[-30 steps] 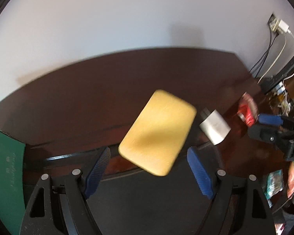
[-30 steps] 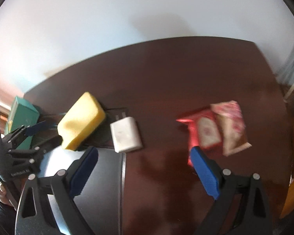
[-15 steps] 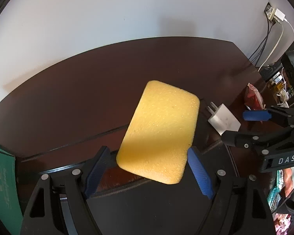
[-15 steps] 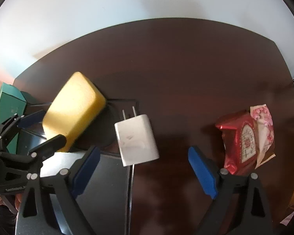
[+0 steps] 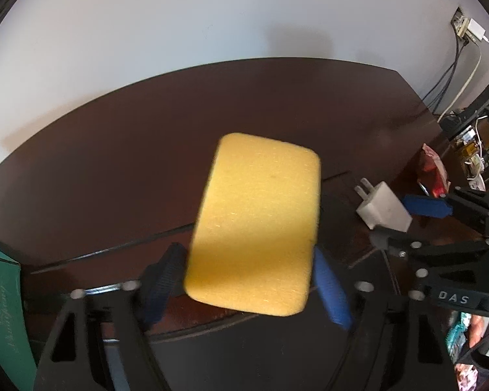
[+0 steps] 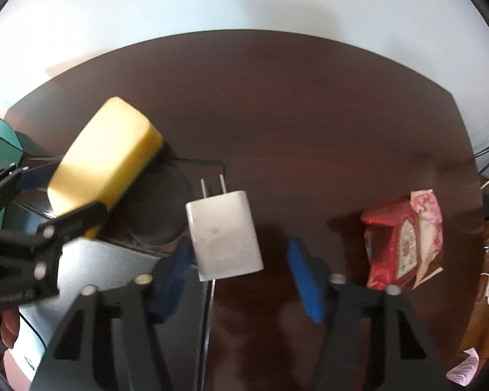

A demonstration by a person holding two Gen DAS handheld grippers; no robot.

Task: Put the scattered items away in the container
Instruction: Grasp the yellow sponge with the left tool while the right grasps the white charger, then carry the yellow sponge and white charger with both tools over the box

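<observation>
Dark reddish-brown wooden table (image 6: 309, 114) set against a plain pale wall (image 5: 179, 32); cables and a wall socket (image 5: 463, 27) at far right in the left wrist view. Left gripper (image 5: 247, 280) holds a yellow sponge (image 5: 254, 224) between its blue pads (image 5: 329, 293), both pads pressed to the sponge's near end, the sponge raised and tilted above the table. Below it, a dark tray-like container (image 6: 166, 202) with a thin raised rim; its inside is shadowed and hard to read. White wall charger (image 6: 225, 231), two prongs pointing away, lies at the container's right edge, between the fingers of the right gripper (image 6: 241, 270). Right gripper's jaws stand apart; left pad seems to meet the charger's side, right pad well clear of it. Red snack packet (image 6: 391, 244) and a pink-patterned packet (image 6: 428, 224) lie touching on the table to the right, well apart from the container. Green box (image 5: 3, 309) at far left.
</observation>
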